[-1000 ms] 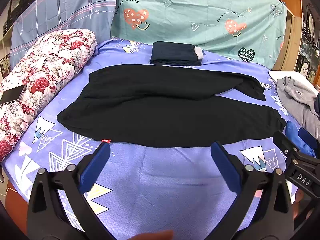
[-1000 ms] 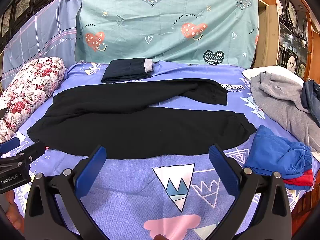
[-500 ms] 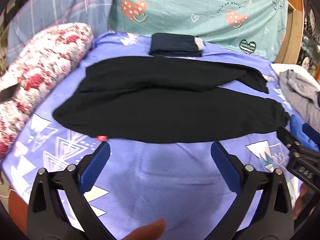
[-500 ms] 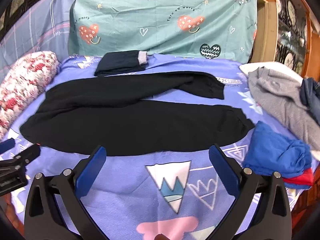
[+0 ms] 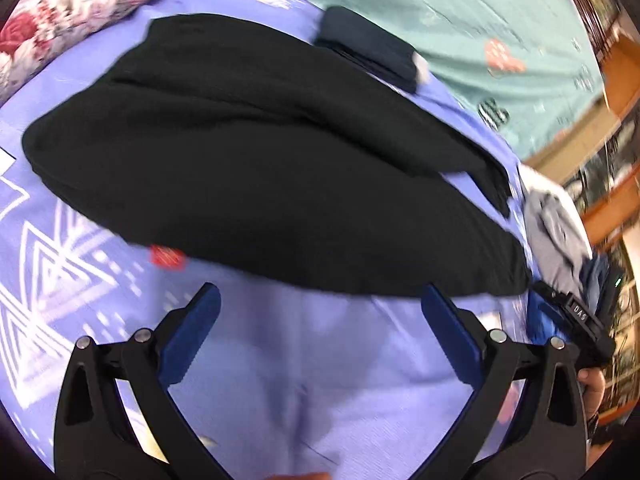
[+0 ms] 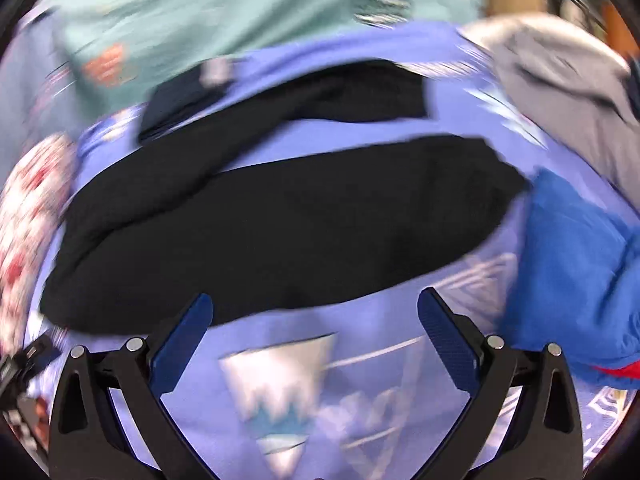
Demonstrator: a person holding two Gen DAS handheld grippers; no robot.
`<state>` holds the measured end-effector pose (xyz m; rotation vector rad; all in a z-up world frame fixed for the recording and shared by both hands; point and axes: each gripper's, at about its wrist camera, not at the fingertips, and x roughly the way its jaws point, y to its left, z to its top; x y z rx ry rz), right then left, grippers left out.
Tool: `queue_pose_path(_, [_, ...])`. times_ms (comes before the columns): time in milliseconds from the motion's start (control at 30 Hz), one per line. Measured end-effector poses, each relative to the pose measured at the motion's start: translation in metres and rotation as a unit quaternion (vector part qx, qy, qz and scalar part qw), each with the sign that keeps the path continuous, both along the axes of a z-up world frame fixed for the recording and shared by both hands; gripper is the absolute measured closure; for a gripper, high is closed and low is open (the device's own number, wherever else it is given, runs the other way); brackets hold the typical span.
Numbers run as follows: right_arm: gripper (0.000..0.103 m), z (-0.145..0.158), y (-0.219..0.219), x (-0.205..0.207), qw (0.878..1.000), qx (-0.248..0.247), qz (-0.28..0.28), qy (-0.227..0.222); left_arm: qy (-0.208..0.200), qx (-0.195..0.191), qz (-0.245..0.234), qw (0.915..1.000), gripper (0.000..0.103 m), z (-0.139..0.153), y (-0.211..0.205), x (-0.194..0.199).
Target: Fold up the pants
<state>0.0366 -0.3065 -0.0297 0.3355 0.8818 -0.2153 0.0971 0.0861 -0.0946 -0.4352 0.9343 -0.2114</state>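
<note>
Both claws, left [image 5: 320, 312] and right [image 6: 316, 318], spread wide, empty; black pants [image 5: 260, 168] just ahead; blur probably risks pinching the sheet [image 5: 320, 380] too.

1 black pants [image 5: 280, 184], 1 folded navy garment [image 5: 368, 52], 1 blue garment [image 6: 572, 280], 1 floral pillow [image 5: 80, 12].

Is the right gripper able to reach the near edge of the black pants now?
Probably yes: the right gripper is open, just short of the black pants, with only bare bedsheet between.
</note>
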Motion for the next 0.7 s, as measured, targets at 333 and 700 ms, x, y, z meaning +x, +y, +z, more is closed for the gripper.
queue_pose_path(333, [0.001, -0.019, -0.075, 0.043, 0.995, 0.031, -0.075, 0.054, 0.086, -0.076, 0.064, 0.9914, 0.002, -0.026, 0.055, 0.041])
queue_pose_path(700, [0.071, -0.028, -0.109, 0.069, 0.992, 0.063, -0.103, 0.031, 0.058, -0.096, 0.076, 0.9908, 0.002, -0.03, 0.056, 0.044])
